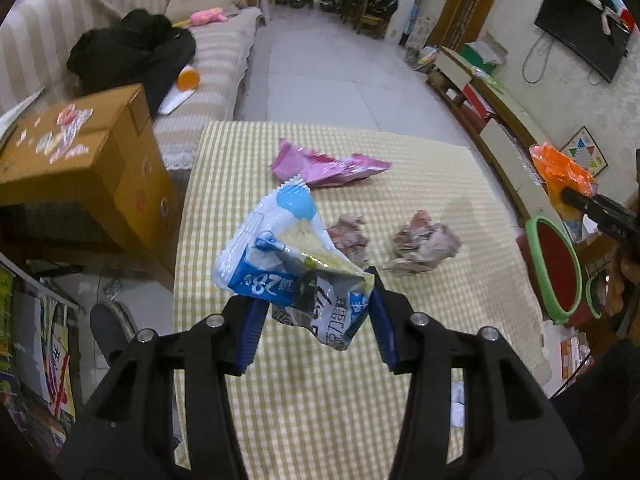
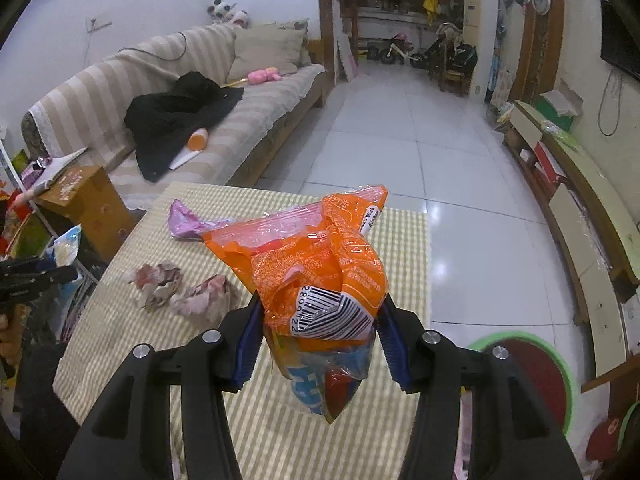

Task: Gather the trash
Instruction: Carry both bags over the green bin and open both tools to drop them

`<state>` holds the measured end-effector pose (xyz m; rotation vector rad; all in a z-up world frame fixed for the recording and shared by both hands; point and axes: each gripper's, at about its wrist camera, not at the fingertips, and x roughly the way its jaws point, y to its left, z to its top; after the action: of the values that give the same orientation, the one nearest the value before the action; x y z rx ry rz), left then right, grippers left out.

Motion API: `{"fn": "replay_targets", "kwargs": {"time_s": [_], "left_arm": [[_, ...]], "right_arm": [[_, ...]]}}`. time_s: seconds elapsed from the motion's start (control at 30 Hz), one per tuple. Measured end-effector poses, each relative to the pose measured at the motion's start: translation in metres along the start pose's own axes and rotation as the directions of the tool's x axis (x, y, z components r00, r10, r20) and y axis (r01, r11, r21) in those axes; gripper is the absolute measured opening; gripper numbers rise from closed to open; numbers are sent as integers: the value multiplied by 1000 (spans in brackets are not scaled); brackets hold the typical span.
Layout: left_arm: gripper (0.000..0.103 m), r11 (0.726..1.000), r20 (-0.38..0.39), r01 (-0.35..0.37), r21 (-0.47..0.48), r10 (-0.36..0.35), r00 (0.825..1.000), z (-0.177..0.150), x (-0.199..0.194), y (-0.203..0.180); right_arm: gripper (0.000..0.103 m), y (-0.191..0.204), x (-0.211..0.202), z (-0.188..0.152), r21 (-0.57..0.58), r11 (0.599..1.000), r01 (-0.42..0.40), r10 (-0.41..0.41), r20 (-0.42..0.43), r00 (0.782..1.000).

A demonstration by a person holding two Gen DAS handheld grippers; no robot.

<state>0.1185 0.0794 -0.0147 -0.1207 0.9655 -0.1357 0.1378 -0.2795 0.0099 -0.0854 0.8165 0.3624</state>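
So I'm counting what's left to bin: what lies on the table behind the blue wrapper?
Behind the blue wrapper, held in the left claw: a pink wrapper and two crumpled paper balls. One ball is partly covered by it.

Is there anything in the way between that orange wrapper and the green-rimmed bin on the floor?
Nothing visible. The right tongs hold the orange wrapper up above the checked table, and the green-rimmed bin sits open on the floor just past the table's edge, with only air between them.
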Motion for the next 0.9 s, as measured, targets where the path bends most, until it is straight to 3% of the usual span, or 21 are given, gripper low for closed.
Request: {"fn": "replay_targets", "kwargs": {"time_s": [0.23,0.47,0.67,0.9], "left_arm": [[45,997,24,54,62,-56,998,12,-15,-46],[45,982,3,139,129,-141,990,24,-2,-110],[45,958,-21,209,196,-209,978,31,14,-170],[45,911,-69,298,285,-291,954,40,33,-245]], "right_arm": [[51,-20,-46,-18,42,999,20,-21,33,999],[51,-59,-63,-52,148,988,52,-59,43,997],[51,-98,-86,-72,216,973,77,-90,50,995],[51,-150,-98,-95,324,940,111,-126,26,992]]}}
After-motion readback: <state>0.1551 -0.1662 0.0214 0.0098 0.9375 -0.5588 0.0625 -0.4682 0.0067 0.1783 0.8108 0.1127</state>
